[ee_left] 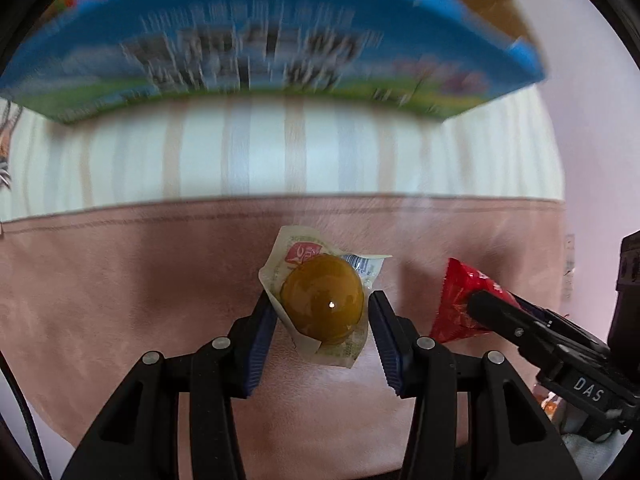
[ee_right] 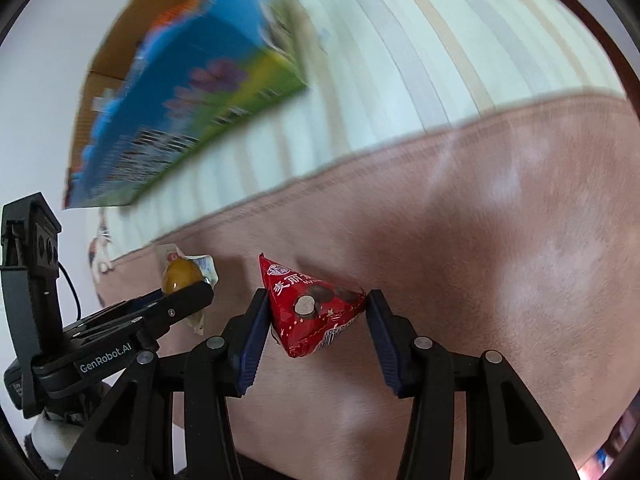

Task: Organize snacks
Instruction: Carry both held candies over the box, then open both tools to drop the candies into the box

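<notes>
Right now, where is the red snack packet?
The red snack packet is clamped in the right hand-held gripper at the centre of the right wrist view, above the pink cloth, with the yellow jelly cup to its left.

"DAS" stands in white on the black body of the right tool (ee_left: pixel 476 304). "GenRobot.AI" stands in white on the left tool (ee_right: pixel 200 292). Print on the red packet (ee_right: pixel 316 308) is unreadable.

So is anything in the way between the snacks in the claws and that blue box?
Nothing visible. The left claw holds the jelly cup, the right claw the red packet, and only bare cloth lies before the blue box.
</notes>
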The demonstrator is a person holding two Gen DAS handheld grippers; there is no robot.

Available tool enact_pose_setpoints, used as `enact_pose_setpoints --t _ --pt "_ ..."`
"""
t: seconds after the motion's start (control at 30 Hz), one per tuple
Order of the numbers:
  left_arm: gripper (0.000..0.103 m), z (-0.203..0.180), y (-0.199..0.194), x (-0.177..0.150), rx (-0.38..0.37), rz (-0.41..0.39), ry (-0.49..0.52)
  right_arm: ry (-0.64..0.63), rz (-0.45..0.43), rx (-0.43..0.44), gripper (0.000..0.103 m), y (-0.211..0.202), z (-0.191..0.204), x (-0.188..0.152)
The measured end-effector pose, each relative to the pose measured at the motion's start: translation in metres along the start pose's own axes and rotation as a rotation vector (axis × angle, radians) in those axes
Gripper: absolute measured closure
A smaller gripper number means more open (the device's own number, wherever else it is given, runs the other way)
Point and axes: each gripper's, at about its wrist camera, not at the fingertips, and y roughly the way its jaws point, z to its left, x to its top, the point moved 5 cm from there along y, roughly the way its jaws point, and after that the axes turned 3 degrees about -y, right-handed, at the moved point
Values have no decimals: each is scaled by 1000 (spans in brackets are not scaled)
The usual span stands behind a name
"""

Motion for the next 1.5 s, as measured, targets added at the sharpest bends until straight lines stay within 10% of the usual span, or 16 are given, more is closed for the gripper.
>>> enact_pose_setpoints --t 0.3,0.57,0.97,1.03,1.07,1.2,1.5 --pt "59 -4 -114 50 -114 -186 15 -132 -163 84 52 -83 74 48" --pt "59 16 -158 126 -69 -277 -3 -227 -240 57 52 -87 137 120" --pt "56 115 -113 218 128 -162 -111 -228 -173 -95 48 -8 158 189" --pt "54 125 -103 224 154 -134 -126 -211 -161 -117 27 3 156 194" --pt "45 129 -100 228 160 -138 -125 -216 -153 -141 8 8 156 197" --pt "17 130 -93 233 142 -148 -127 -228 -136 -233 4 16 155 201" --pt "10 109 -85 216 191 -172 -92 -243 -154 -349 2 6 149 198"
